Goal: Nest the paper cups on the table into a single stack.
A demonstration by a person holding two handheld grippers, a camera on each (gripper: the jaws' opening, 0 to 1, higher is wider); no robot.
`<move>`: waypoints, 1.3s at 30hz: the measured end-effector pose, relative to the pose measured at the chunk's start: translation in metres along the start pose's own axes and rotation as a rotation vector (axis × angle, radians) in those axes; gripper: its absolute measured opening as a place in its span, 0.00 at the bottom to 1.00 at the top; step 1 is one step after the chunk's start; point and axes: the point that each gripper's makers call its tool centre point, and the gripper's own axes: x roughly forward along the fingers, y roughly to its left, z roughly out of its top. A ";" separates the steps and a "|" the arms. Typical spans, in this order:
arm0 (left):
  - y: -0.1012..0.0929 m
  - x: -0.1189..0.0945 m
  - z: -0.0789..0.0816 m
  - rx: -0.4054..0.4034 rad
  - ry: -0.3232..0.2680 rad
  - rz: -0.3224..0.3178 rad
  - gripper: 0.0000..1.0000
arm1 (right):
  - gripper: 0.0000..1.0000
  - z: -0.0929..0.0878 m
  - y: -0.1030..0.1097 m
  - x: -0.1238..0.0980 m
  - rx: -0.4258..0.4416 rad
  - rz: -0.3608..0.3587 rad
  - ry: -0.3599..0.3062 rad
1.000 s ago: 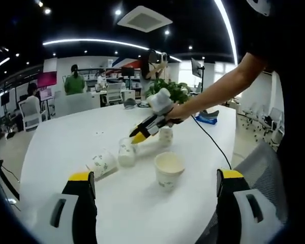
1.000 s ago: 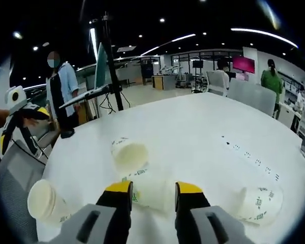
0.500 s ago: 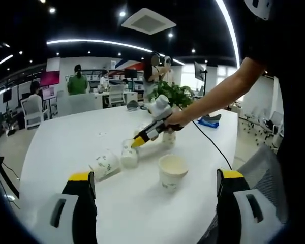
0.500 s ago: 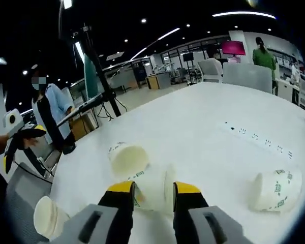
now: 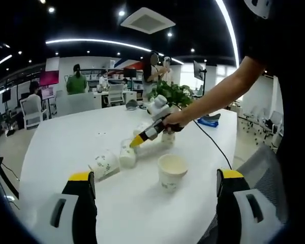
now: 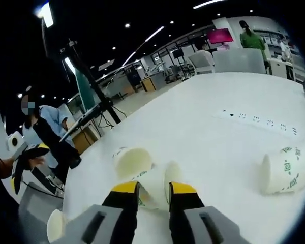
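**Right gripper clamps a fallen cup on the office table**

In the right gripper view, the right gripper (image 6: pixel 152 189) has its yellow-tipped jaws drawn close around a paper cup (image 6: pixel 153 182) lying on its side on the white table (image 6: pixel 208 137). A second tipped cup (image 6: pixel 132 161) lies touching it at 11 o'clock, and a third cup (image 6: pixel 286 169) lies well apart at 3 o'clock. In the left gripper view, the left gripper (image 5: pixel 155 182) holds its jaws spread wide and empty, with an upright cup (image 5: pixel 172 172) between them, farther out on the table. Beyond it, a hand (image 5: pixel 177 120) works the right gripper among the fallen cups.
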 end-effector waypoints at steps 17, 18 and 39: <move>-0.007 -0.002 0.002 0.020 -0.001 -0.007 0.99 | 0.03 -0.001 0.023 -0.010 0.017 0.037 -0.002; -0.007 -0.002 0.003 0.020 -0.004 -0.009 0.99 | 0.03 0.000 0.026 -0.009 0.019 0.043 -0.002; -0.010 -0.009 0.001 0.025 -0.027 -0.004 0.99 | 0.00 0.012 0.062 -0.035 -0.042 0.035 -0.025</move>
